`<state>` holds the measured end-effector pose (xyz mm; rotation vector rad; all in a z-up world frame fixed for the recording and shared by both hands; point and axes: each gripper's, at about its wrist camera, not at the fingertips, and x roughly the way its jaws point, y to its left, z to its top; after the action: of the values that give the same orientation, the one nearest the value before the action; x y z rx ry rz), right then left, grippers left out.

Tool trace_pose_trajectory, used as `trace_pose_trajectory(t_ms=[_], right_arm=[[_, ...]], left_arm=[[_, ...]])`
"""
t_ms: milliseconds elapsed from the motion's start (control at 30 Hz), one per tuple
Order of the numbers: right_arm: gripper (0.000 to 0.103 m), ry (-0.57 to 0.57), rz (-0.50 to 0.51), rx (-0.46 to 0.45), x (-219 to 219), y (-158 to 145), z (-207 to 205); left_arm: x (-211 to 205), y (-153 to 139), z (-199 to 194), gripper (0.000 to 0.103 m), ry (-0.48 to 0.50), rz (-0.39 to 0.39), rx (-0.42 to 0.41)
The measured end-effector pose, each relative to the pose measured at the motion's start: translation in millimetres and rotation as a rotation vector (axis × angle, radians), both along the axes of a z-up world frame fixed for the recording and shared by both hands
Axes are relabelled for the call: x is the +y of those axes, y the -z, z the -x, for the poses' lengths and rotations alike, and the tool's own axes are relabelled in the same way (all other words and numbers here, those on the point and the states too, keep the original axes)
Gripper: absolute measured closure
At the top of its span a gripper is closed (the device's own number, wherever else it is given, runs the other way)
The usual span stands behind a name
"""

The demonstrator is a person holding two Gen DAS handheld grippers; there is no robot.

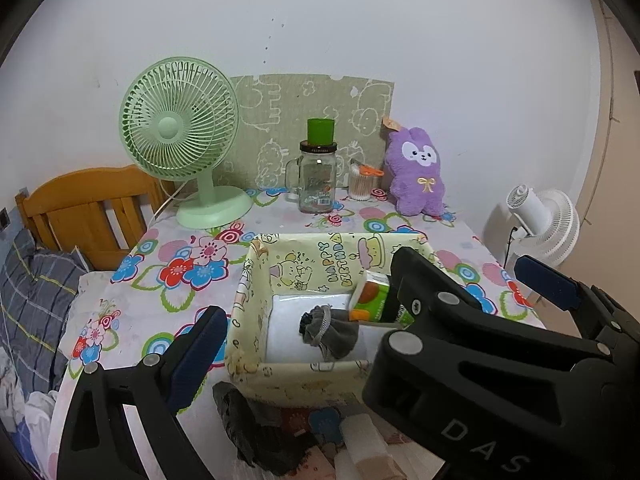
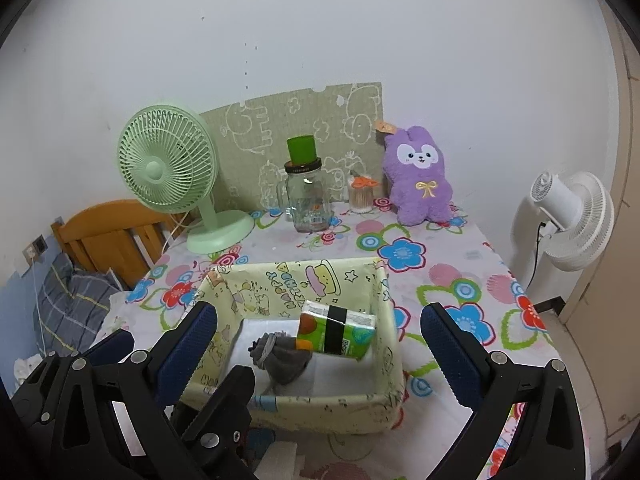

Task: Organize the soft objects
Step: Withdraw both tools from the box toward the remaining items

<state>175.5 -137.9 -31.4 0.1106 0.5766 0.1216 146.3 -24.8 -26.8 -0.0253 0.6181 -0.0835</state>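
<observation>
A pale yellow cartoon-print fabric box (image 1: 256, 276) (image 2: 394, 320) stands on the flowered table. Inside it lie a rolled grey sock (image 1: 330, 334) (image 2: 282, 354) and a green tissue pack (image 1: 374, 294) (image 2: 338, 332) leaning against the right wall. Another dark sock (image 1: 248, 424) and a white soft block (image 1: 366, 446) lie on the table in front of the box. A purple plush rabbit (image 1: 418, 174) (image 2: 418, 178) sits at the back right. My left gripper (image 1: 304, 348) is open over the box's front. My right gripper (image 2: 318, 344) is open above the box and empty.
A green desk fan (image 1: 180, 140) (image 2: 168, 168), a glass jar mug with a green cup on it (image 1: 316, 178) (image 2: 306, 198) and a cotton-swab holder (image 1: 360, 184) (image 2: 360, 196) stand at the back. A white floor fan (image 2: 572, 220) stands right of the table; a wooden bed (image 1: 88, 208) lies left.
</observation>
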Motion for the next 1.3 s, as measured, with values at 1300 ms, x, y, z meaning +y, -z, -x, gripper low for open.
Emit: trace_pose_trajectory(t_ms=[1300], right_arm=[[0.0,-0.043,0.043,-0.04,10.7,0.7,97.1]], left_arm=[[-0.7,6.3,92.9,0.005,-0.002,-0.027,-0.09]])
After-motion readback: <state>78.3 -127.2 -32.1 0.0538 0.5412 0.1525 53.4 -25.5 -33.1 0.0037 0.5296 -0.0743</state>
